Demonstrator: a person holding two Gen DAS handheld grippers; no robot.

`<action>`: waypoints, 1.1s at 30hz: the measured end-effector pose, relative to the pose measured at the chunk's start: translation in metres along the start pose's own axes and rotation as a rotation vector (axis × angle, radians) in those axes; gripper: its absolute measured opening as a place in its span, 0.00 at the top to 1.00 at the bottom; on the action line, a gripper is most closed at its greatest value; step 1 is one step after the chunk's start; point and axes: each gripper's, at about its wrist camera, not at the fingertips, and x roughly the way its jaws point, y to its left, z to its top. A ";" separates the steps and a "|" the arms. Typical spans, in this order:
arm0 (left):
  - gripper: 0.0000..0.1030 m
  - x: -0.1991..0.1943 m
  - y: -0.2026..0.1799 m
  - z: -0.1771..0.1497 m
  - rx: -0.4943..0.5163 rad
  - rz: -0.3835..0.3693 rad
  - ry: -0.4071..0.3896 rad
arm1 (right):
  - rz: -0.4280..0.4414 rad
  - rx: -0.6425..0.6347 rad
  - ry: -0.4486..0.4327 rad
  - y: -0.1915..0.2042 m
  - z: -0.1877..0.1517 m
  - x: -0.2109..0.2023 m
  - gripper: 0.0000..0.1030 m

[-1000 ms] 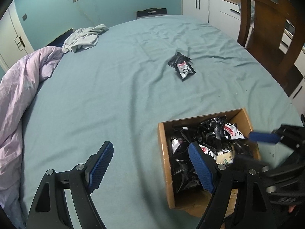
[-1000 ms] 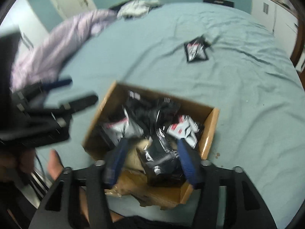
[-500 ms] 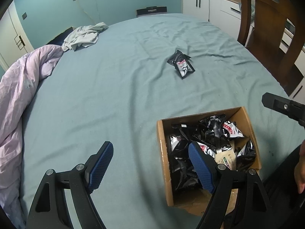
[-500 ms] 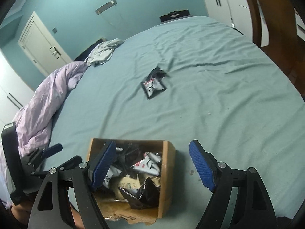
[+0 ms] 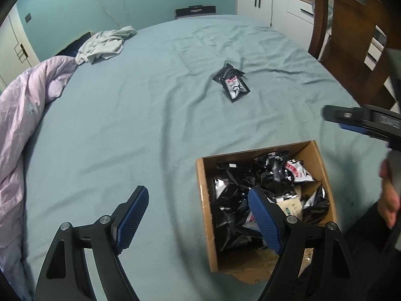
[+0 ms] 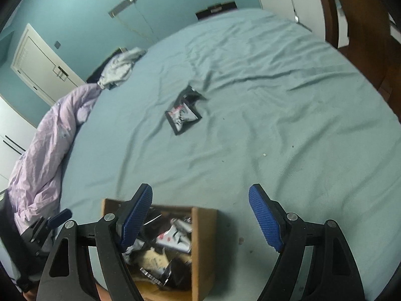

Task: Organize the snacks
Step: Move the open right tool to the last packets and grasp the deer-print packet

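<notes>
Left gripper point(image 5: 198, 215) and right gripper point(image 6: 200, 215): jaws spread wide, empty, above bed point(image 5: 125, 125). Box point(image 5: 204, 200) of packets just below grippers. Lone packet point(image 5: 231, 82) flat on sheet, well apart from box. Quilt point(image 5: 22, 115) at left edge.

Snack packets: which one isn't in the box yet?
The black packet with the white label, lying alone on the teal sheet beyond the cardboard box. All the other packets are piled inside that box.
</notes>
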 end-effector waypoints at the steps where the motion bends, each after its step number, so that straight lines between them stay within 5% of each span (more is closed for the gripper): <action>1: 0.19 0.000 0.000 0.000 -0.002 -0.002 0.004 | 0.003 0.003 0.024 -0.002 0.006 0.008 0.23; 8: 0.19 0.011 0.004 0.005 -0.037 -0.044 0.061 | -0.046 -0.073 0.069 0.006 0.042 0.051 0.23; 21: 0.19 0.001 -0.011 0.011 0.046 -0.024 0.015 | -0.034 -0.330 0.062 0.047 0.084 0.143 0.23; 33: 0.19 0.016 -0.007 0.015 0.017 -0.042 0.060 | 0.004 -0.338 0.125 0.048 0.116 0.207 0.23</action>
